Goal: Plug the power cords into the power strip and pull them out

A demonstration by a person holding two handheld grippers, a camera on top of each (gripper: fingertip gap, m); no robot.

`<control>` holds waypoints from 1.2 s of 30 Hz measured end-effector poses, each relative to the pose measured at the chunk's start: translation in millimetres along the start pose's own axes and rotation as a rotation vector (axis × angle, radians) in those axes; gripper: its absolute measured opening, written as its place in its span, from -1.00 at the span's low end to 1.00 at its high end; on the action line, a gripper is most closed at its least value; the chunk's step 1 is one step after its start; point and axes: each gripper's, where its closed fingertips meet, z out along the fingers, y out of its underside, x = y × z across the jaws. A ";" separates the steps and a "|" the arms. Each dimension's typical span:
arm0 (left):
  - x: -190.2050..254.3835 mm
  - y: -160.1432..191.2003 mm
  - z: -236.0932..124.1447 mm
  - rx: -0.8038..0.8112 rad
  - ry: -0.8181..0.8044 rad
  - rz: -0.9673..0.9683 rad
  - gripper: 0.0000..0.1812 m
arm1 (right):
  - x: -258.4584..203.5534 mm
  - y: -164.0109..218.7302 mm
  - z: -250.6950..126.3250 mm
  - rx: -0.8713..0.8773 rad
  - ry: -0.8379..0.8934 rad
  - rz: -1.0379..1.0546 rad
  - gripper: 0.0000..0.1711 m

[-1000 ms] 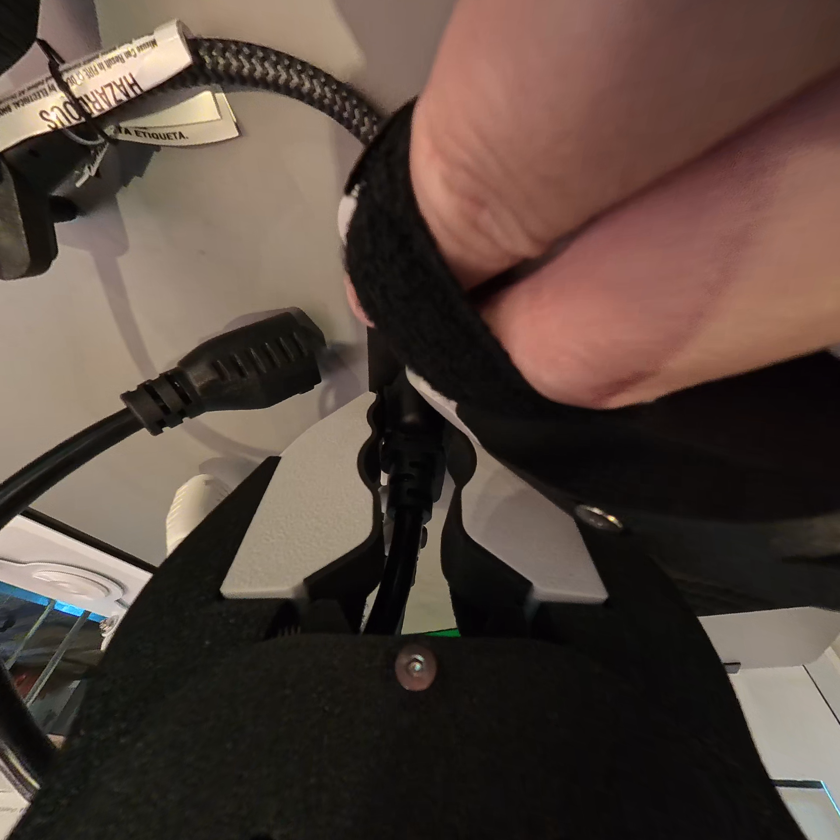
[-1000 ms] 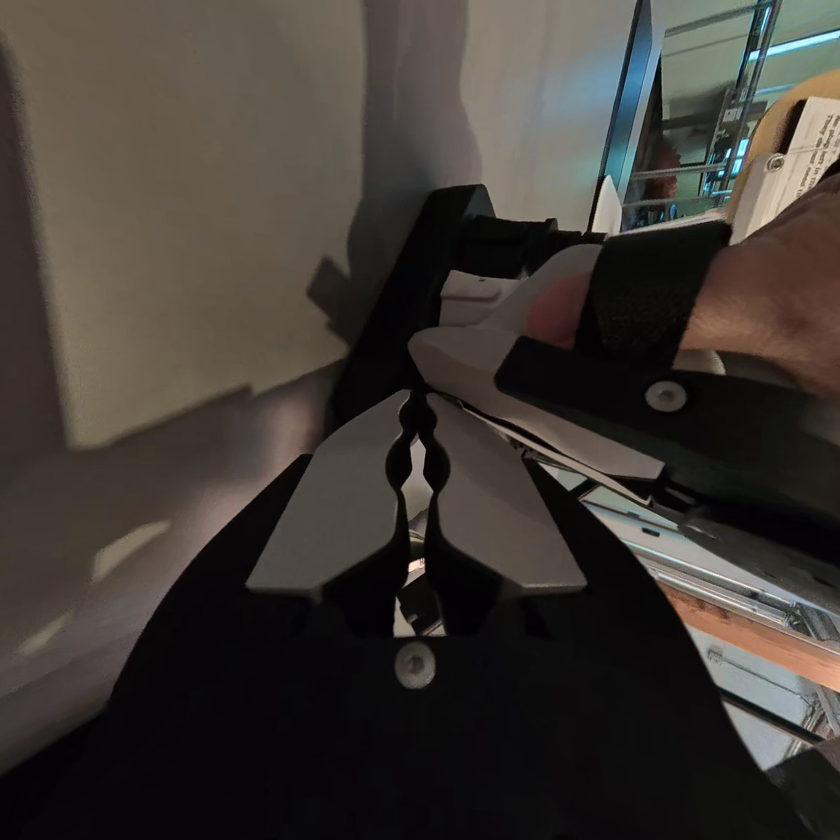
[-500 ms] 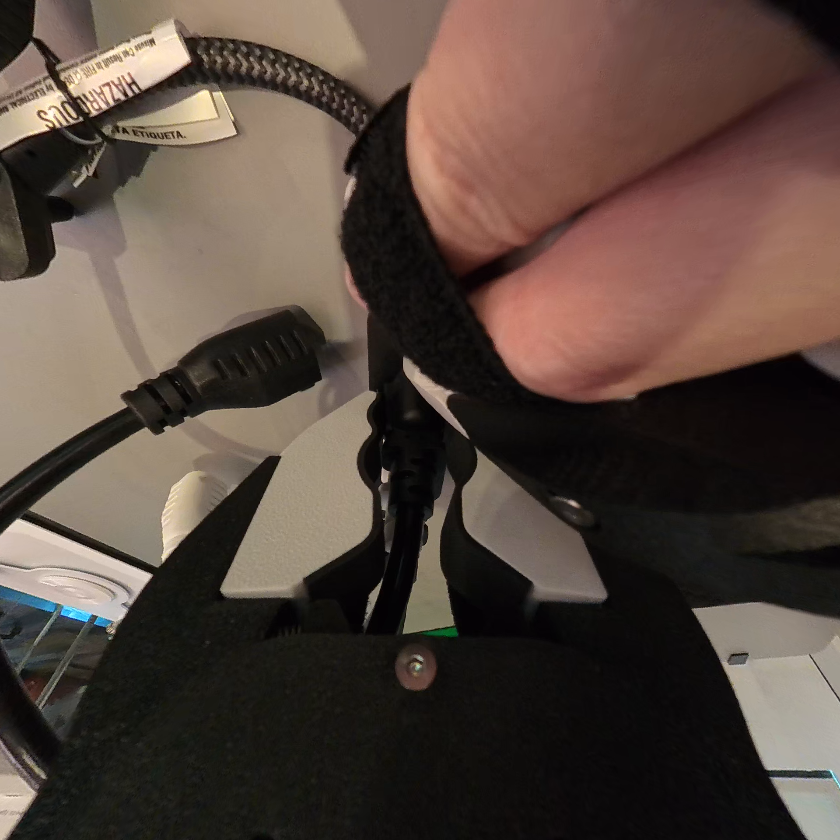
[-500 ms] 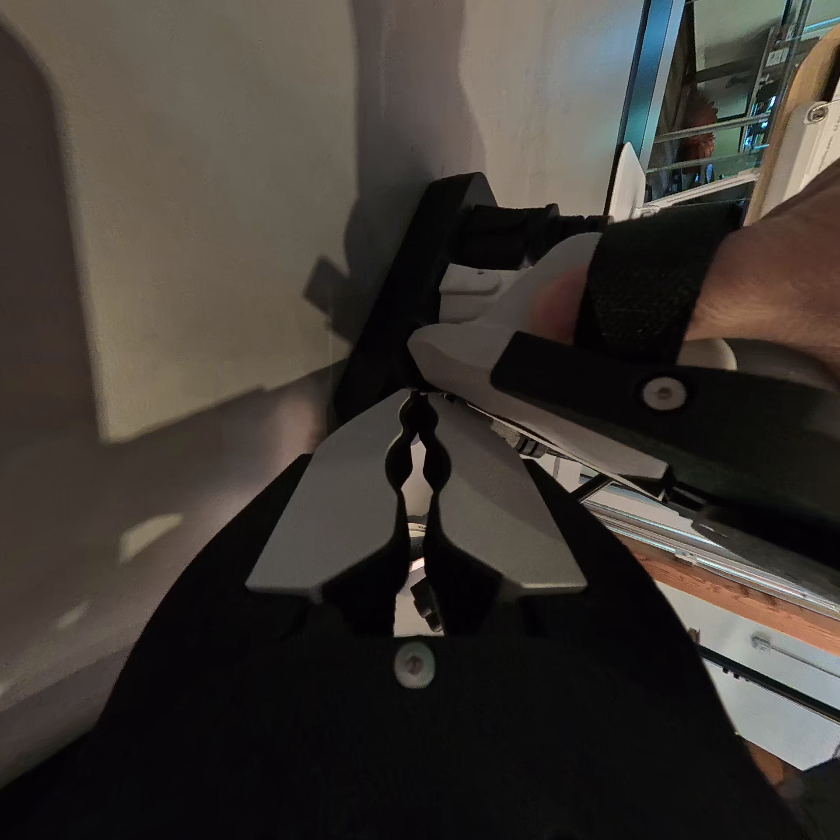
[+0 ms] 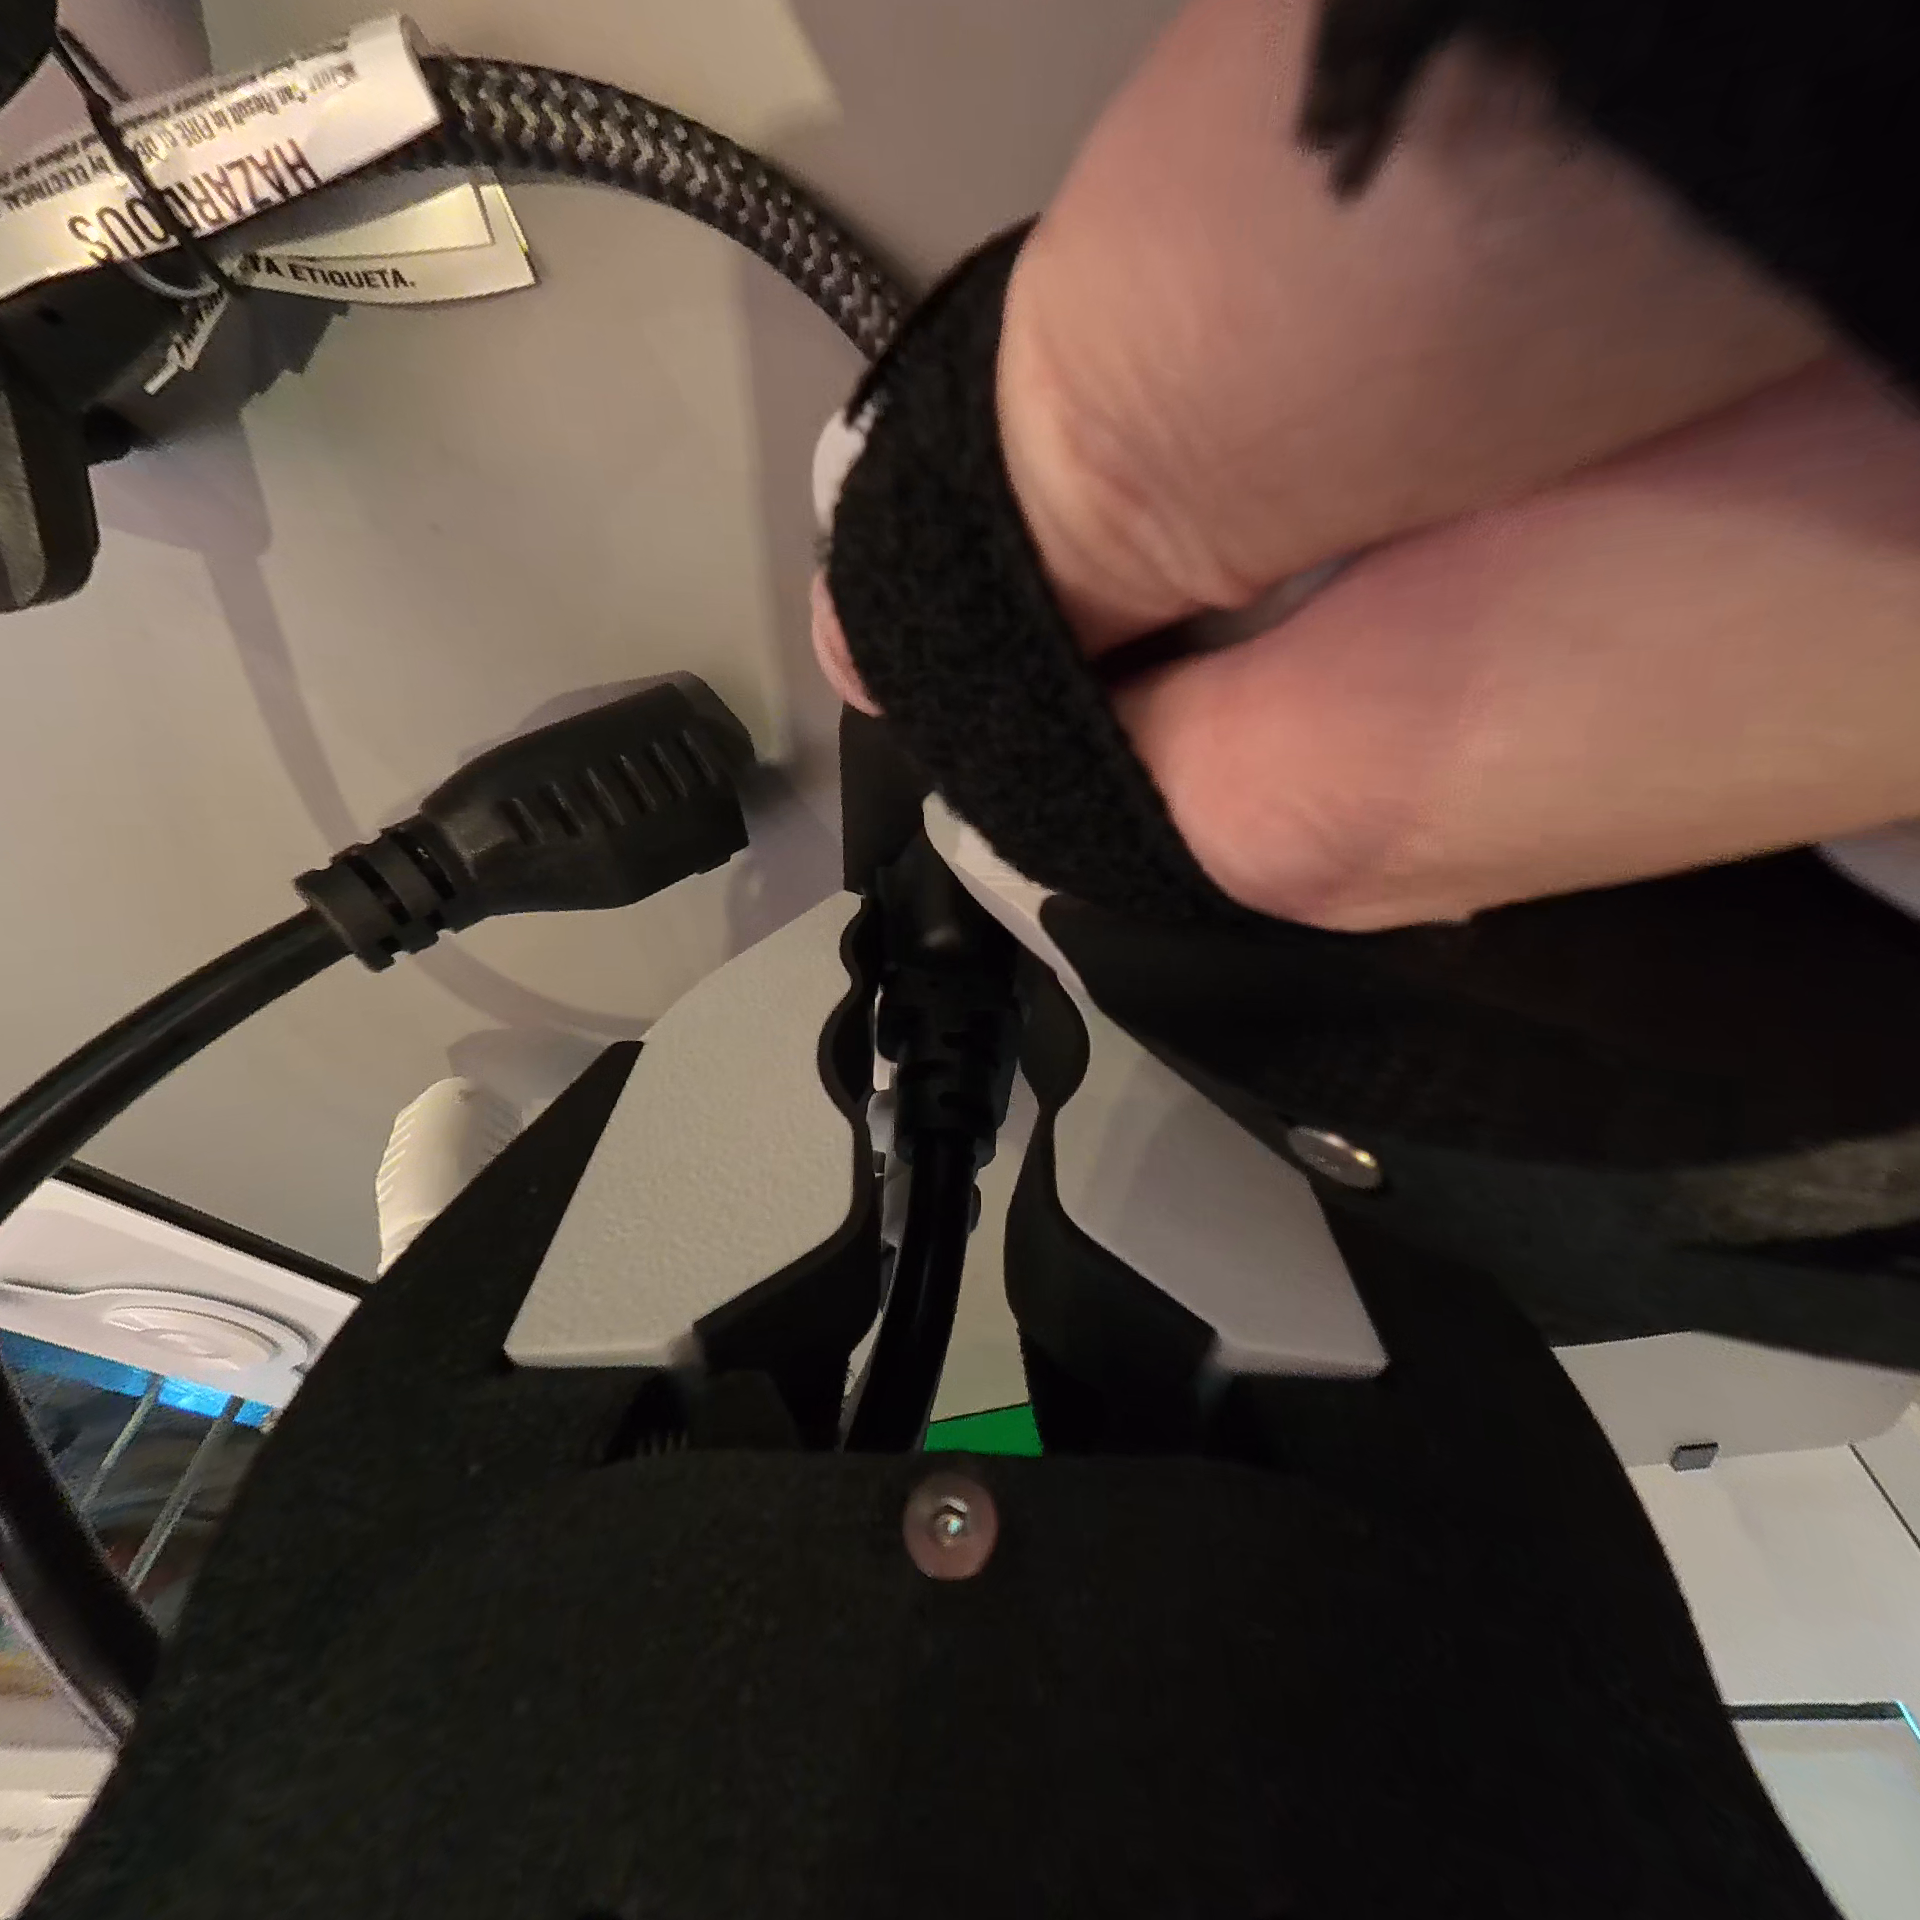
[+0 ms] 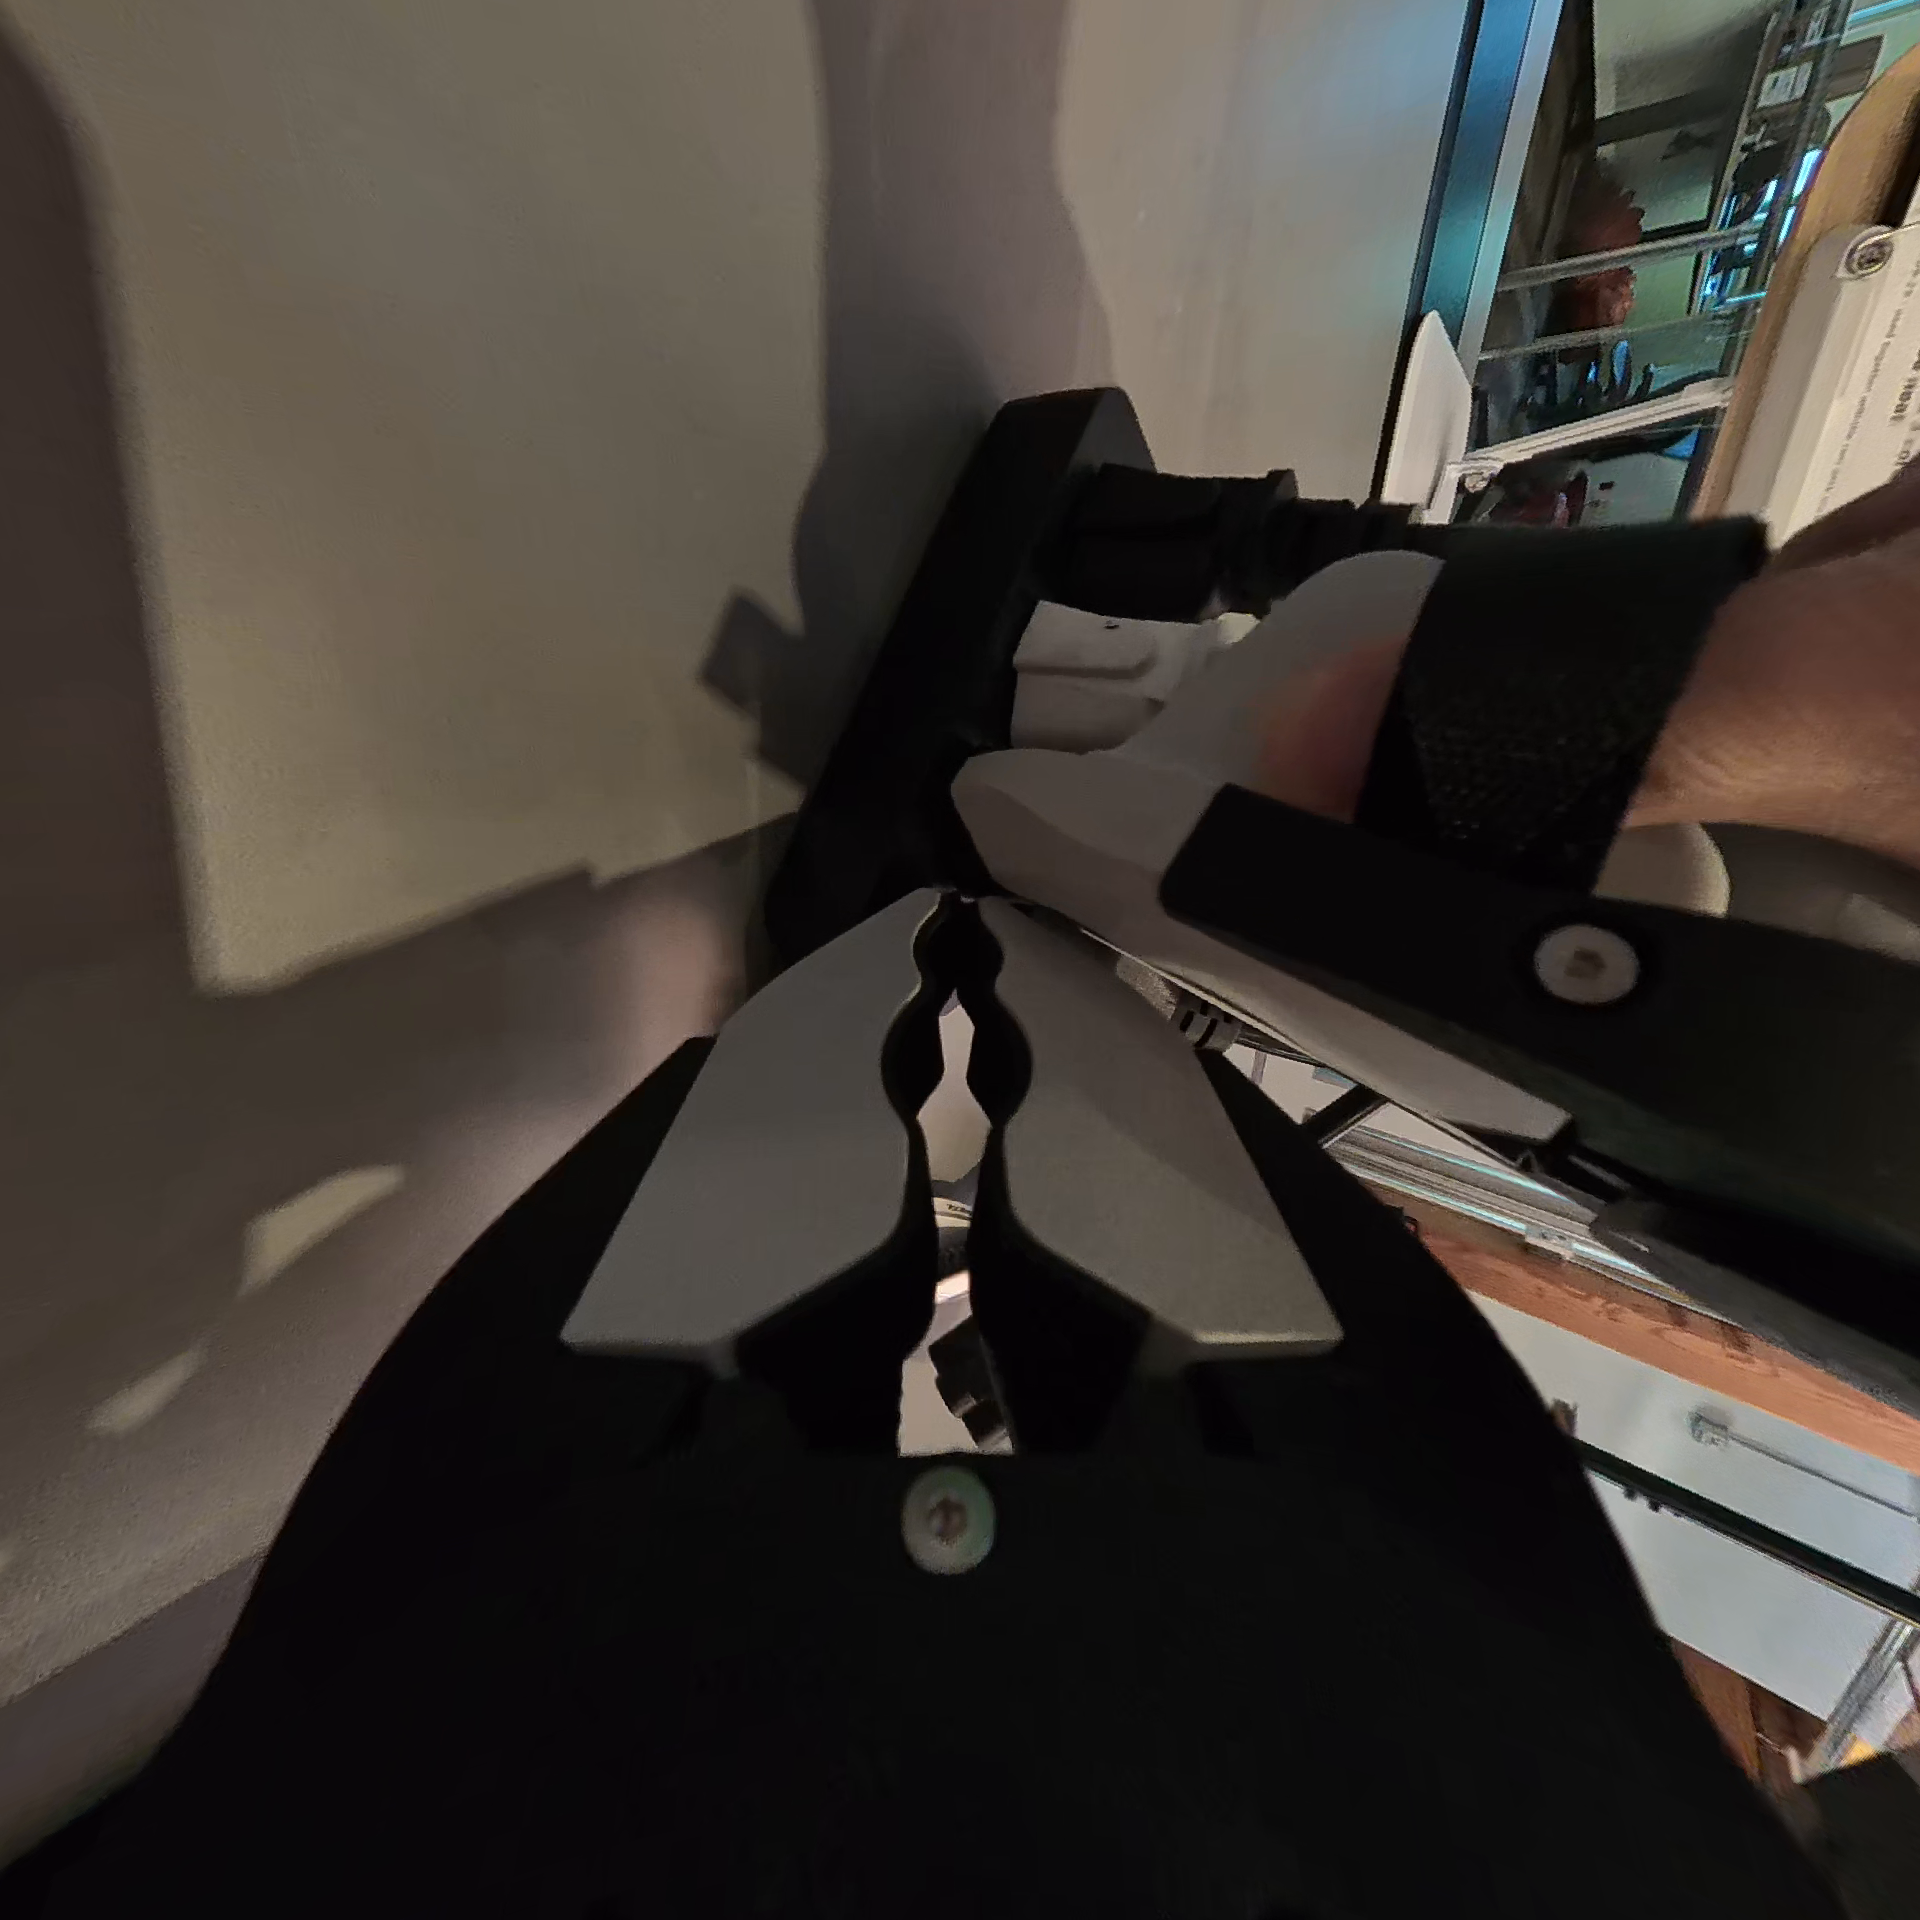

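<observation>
In the left wrist view my left gripper (image 5: 940, 997) is shut on a black power cord plug (image 5: 940, 1060), and its cord runs back between the fingers. The plug's front end is hidden behind a strapped hand (image 5: 1403, 540). A second black plug (image 5: 582, 821) lies to the left. In the right wrist view my right gripper (image 6: 956, 914) is shut and empty, its tips just below the black power strip (image 6: 914, 665). A black plug (image 6: 1174, 540) and a white plug (image 6: 1091, 675) sit in the strip. The left gripper's grey finger (image 6: 1091, 831) reaches toward the strip from the right.
A braided grey cable (image 5: 675, 166) with white tags (image 5: 208, 197) curves across the top left. A white plug (image 5: 436, 1153) shows beside my left finger. The strip leans against a pale surface (image 6: 468, 416). Shelving and a wooden edge (image 6: 1621, 1340) lie to the right. Both grippers' tips are close together, under 4 cm apart.
Both grips are unchanged. The hand in the left wrist view has shifted slightly, and the right wrist view has drifted a little against the background.
</observation>
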 end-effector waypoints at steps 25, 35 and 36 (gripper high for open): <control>0.5 4.6 7.3 0.055 -0.048 0.036 -0.65 | 0.9 -4.8 0.6 -0.013 0.024 -0.013 -0.99; -1.7 5.5 4.9 0.082 -0.020 0.055 -0.72 | 1.0 -4.6 1.1 0.024 0.009 0.071 -0.99; -1.5 5.5 4.8 0.084 -0.020 0.056 -0.72 | 1.0 -4.6 1.2 0.021 0.007 0.070 -0.99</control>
